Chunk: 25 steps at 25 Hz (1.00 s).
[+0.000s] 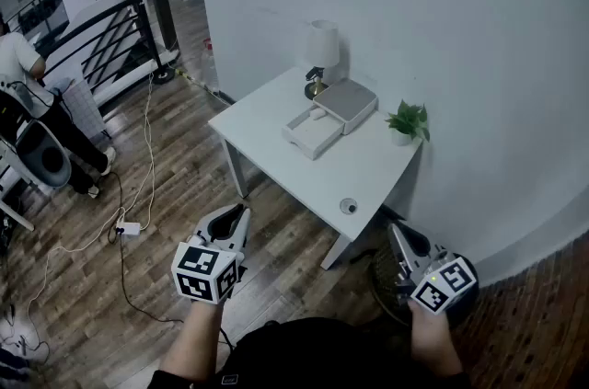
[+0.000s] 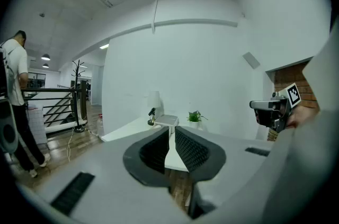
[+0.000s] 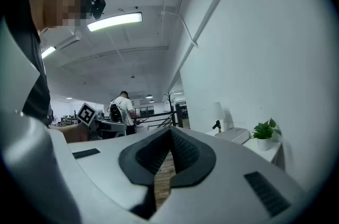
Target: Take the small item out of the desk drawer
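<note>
A white desk [image 1: 304, 162] stands against the wall, well ahead of both grippers. On it sits a grey drawer box [image 1: 348, 102] with its white drawer [image 1: 311, 133] pulled out; a small pale thing [image 1: 317, 112] lies at the drawer's back. My left gripper [image 1: 237, 214] hangs over the wooden floor in front of the desk, its jaws a narrow slit apart and empty [image 2: 171, 129]. My right gripper [image 1: 398, 233] is by the desk's near right corner, shut with nothing in it [image 3: 170, 131]. The drawer box [image 2: 167, 121] shows far off past the left jaws.
A white lamp [image 1: 321, 47] and a small potted plant [image 1: 408, 120] flank the drawer box. A small round object [image 1: 348, 206] lies near the desk's front edge. Cables and a power strip [image 1: 129, 228] lie on the floor at left. A person [image 1: 18, 65] stands by a black railing [image 1: 101, 33].
</note>
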Available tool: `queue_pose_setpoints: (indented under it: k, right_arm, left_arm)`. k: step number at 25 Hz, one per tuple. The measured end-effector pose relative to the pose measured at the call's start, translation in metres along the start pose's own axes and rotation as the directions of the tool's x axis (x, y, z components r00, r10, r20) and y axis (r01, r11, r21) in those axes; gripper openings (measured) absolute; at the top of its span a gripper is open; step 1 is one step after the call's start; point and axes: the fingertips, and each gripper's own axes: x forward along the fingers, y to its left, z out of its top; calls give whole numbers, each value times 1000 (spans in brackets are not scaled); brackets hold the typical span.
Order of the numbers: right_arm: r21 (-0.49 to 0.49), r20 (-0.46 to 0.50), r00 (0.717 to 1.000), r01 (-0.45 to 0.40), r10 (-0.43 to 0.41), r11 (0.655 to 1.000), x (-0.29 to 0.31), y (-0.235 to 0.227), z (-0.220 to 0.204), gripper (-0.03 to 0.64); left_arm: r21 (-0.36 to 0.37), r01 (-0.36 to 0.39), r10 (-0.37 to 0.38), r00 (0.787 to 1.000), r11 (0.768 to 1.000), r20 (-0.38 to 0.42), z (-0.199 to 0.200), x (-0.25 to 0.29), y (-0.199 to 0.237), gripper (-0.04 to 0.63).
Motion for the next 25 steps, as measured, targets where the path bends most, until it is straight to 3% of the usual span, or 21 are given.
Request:
queue_pose_setpoints:
  k: [12, 25]
  right_arm:
    - [-26, -3, 1000, -29, 29, 999, 16, 19, 0, 3]
    - [5, -19, 987, -158, 158, 987, 102, 96, -20, 3]
  left_arm:
    - [-16, -16, 16, 1000, 1000, 1, -6, -13, 17, 43]
    - [-12, -25, 25, 1000, 1000, 3, -22, -50, 61, 43]
